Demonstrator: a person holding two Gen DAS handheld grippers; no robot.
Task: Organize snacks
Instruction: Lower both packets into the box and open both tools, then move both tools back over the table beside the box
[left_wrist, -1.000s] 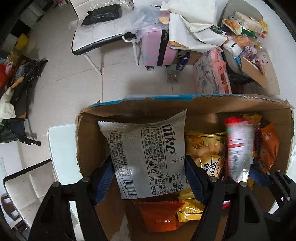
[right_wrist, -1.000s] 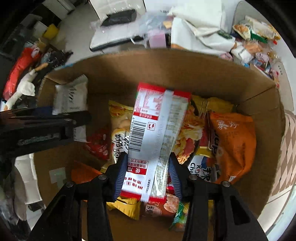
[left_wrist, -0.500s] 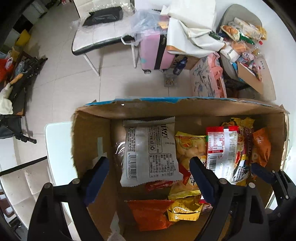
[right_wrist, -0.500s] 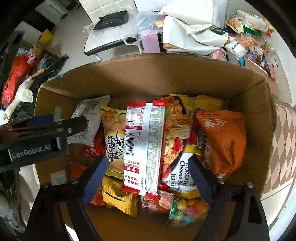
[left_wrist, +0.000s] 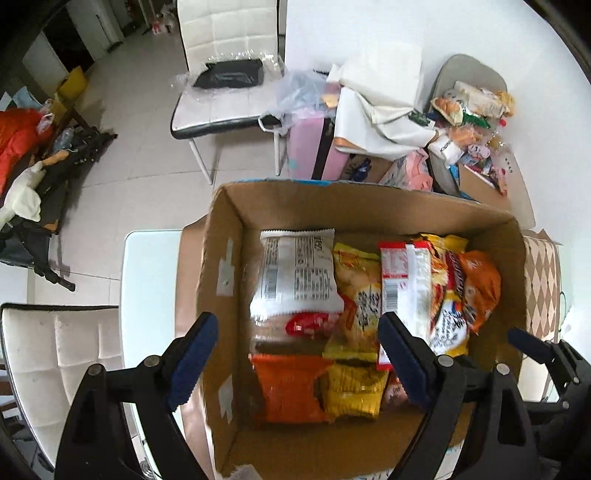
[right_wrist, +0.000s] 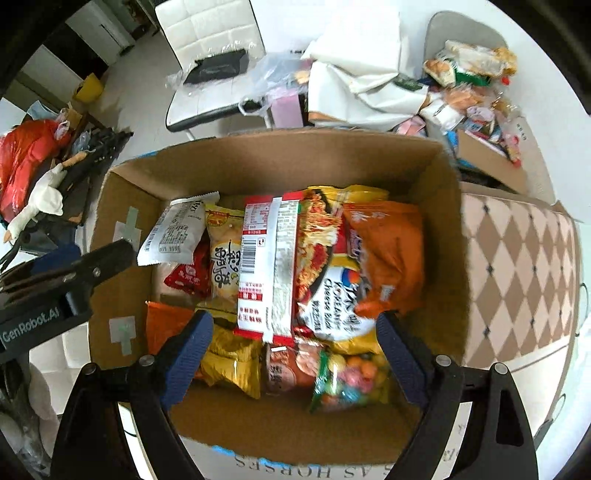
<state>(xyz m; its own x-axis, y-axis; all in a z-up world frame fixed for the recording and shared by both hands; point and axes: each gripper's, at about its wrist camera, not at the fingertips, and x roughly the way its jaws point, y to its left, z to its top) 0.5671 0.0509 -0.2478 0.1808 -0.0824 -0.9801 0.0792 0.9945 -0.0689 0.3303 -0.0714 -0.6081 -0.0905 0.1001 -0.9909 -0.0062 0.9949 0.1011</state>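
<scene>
An open cardboard box (left_wrist: 221, 258) (right_wrist: 258, 162) holds several snack packets lying side by side. The grey-white cracker packet (left_wrist: 295, 273) (right_wrist: 173, 232) lies at its left. To the right of a yellow bag (left_wrist: 358, 291) lies the red-and-white packet (left_wrist: 402, 280) (right_wrist: 266, 266). Further right are a noodle pack (right_wrist: 325, 266) and an orange bag (left_wrist: 480, 284) (right_wrist: 391, 251). My left gripper (left_wrist: 297, 332) hangs open above the cracker packet, holding nothing. My right gripper (right_wrist: 293, 325) hangs open above the red-and-white packet, also holding nothing.
The box stands on a white table (left_wrist: 147, 280) beside a diamond-patterned cloth (right_wrist: 517, 266). On the floor beyond stand a white chair (left_wrist: 225, 92), a pink suitcase (left_wrist: 306, 151) and another chair piled with snacks (left_wrist: 472, 107). A candy bag (right_wrist: 351, 380) lies at the box's near side.
Both grippers have opened and let go of their packets, then risen above the box. The cracker packet and the red-and-white packet now lie among the other snacks.
</scene>
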